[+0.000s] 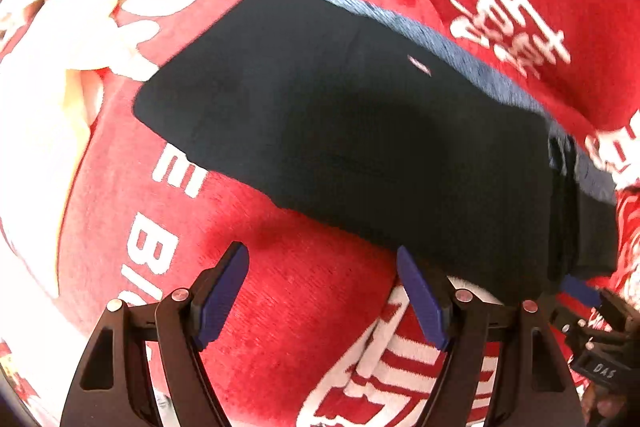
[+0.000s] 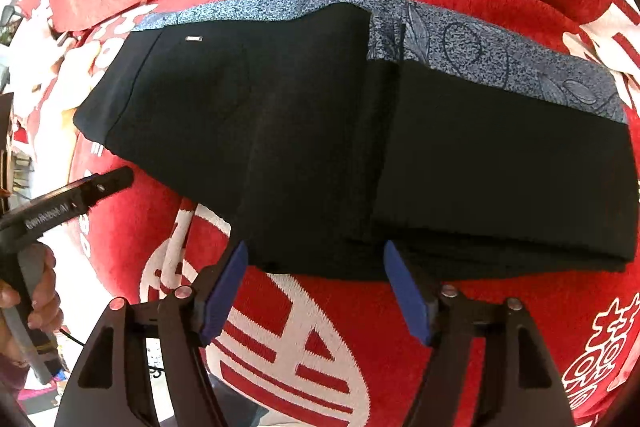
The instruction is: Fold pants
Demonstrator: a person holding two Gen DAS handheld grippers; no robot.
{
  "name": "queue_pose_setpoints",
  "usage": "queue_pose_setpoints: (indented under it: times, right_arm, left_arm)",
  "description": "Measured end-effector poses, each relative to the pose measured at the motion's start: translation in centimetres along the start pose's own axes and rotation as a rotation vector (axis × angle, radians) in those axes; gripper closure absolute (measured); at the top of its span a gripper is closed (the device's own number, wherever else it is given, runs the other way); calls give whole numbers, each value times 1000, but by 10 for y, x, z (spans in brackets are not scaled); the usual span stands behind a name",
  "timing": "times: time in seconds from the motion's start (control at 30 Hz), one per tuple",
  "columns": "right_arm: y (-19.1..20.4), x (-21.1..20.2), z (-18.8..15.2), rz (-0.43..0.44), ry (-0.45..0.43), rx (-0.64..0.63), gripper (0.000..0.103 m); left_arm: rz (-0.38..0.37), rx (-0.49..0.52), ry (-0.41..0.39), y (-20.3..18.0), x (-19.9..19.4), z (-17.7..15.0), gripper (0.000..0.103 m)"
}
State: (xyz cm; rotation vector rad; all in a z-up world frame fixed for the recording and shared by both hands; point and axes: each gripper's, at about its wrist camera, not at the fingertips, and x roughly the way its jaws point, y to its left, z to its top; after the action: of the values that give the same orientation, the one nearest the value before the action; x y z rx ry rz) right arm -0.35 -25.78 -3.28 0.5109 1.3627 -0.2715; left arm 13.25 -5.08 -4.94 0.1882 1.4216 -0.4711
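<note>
We see the folded black pants (image 2: 320, 147) lying on the red blanket (image 2: 500, 327). Our left claw (image 1: 324, 291) and right claw (image 2: 316, 287) both stand open, empty, at the pants' near edge.

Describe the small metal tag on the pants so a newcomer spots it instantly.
Start at the red blanket with white characters, then find the folded black pants lying on it. Near their top left corner, just under the blue patterned strip, sits the silvery tag, the only shiny spot on black cloth.
</note>
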Motion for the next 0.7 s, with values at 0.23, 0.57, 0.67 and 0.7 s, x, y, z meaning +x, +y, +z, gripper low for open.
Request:
queue_pose_setpoints:
  times: [0.23, 0.57, 0.67, 0.7]
  right_arm:
    - [3, 2, 0, -16, 5, -13, 26]
    - [6, 4, 1, -17, 13, -13, 26]
    - [6, 4, 2, -13, 15, -15, 26]
    - [6, 4, 2, -12, 15, -15, 26]
  left_arm:
    - [-86, -137, -55, 46, -4, 17, 26]
    - [-378, -284, -61, 58, 15, 25, 26]
    - [-444, -343, -70, 66, 20, 24, 26]
    - [-465, -361, -75, 71, 21, 23, 26]
